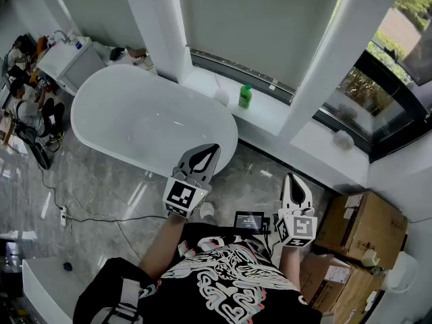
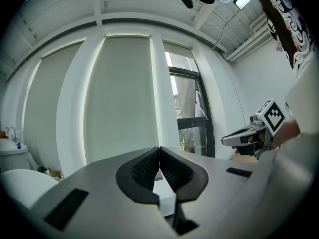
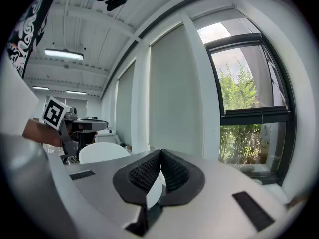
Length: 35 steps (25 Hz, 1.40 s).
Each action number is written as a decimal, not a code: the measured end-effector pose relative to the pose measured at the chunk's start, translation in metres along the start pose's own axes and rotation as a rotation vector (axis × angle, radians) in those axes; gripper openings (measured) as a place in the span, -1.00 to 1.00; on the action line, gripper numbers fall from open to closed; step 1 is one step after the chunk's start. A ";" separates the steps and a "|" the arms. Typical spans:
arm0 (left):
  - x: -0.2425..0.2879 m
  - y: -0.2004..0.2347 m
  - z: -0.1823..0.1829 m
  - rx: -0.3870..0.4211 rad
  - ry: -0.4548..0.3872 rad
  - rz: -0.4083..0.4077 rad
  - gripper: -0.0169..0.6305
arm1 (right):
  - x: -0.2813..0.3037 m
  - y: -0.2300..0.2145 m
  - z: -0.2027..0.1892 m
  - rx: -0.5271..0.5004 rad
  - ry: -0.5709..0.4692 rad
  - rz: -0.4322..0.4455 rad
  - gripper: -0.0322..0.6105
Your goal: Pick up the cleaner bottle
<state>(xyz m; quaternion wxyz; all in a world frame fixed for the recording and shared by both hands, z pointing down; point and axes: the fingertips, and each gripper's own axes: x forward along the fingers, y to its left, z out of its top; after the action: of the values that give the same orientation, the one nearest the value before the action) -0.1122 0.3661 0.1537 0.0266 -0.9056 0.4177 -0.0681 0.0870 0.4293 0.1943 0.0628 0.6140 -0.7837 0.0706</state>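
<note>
Green plastic cleaner bottle [image 1: 245, 96], with a white cap, stands upright on the white window sill [image 1: 271, 115] behind the far end of the white oval bathtub [image 1: 86, 93]. A small white rounded object [image 1: 222, 96] sits just beside the bottle on the same sill; I cannot tell what it is.

My left gripper [image 1: 213, 147] hangs over the near rim of the bathtub, pointing toward the sill and well apart from the bottle. In the left gripper view its black ribbed fingers [image 2: 144, 171] are pressed together at the tips, with nothing between them.

My right gripper [image 1: 291, 177] is held over the grey marbled floor [image 1: 121, 187], near the brown cardboard boxes [image 1: 364, 228], and is also well apart from the bottle. In the right gripper view its black ribbed fingers [image 3: 143, 174] meet at the tips, and nothing is pinched there.

Neither gripper touches the bottle, the sill or the bathtub. Both are held close to level, side by side, and each shows at the edge of the other's view.
</note>
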 end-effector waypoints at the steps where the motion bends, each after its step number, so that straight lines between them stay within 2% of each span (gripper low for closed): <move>1: -0.006 -0.003 -0.003 -0.007 0.003 0.004 -0.90 | -0.004 0.003 -0.002 0.000 -0.002 0.004 -0.81; 6: -0.026 -0.012 -0.011 -0.027 0.007 0.028 -0.90 | -0.016 0.020 -0.011 -0.001 -0.002 0.033 -0.81; 11: -0.023 -0.020 -0.013 -0.022 0.014 0.042 -0.90 | -0.023 0.019 -0.019 0.002 0.002 0.059 -0.81; 14: -0.012 -0.024 -0.016 -0.014 0.017 0.043 -0.90 | -0.025 0.002 -0.023 0.022 -0.015 0.009 -0.81; 17: -0.006 -0.031 -0.017 -0.018 0.015 0.036 -0.90 | -0.034 -0.016 -0.020 0.070 -0.055 -0.039 -0.81; 21: -0.012 -0.031 -0.012 -0.018 0.020 0.043 -0.90 | -0.044 -0.016 -0.009 0.201 -0.132 0.018 -0.81; 23: -0.016 -0.032 -0.010 -0.022 0.016 0.046 -0.90 | -0.048 -0.017 -0.010 0.189 -0.125 0.005 -0.81; 28: -0.020 -0.025 -0.008 -0.018 0.010 0.063 -0.90 | -0.034 -0.018 -0.019 0.069 -0.042 -0.070 -0.81; 35: 0.013 -0.001 -0.018 -0.032 0.011 0.077 -0.90 | 0.011 -0.037 -0.015 0.055 -0.024 -0.101 -0.81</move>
<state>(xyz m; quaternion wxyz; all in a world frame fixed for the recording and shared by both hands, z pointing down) -0.1062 0.3569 0.1727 0.0123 -0.8889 0.4532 -0.0655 0.1209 0.4127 0.2121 0.0398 0.6552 -0.7500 0.0813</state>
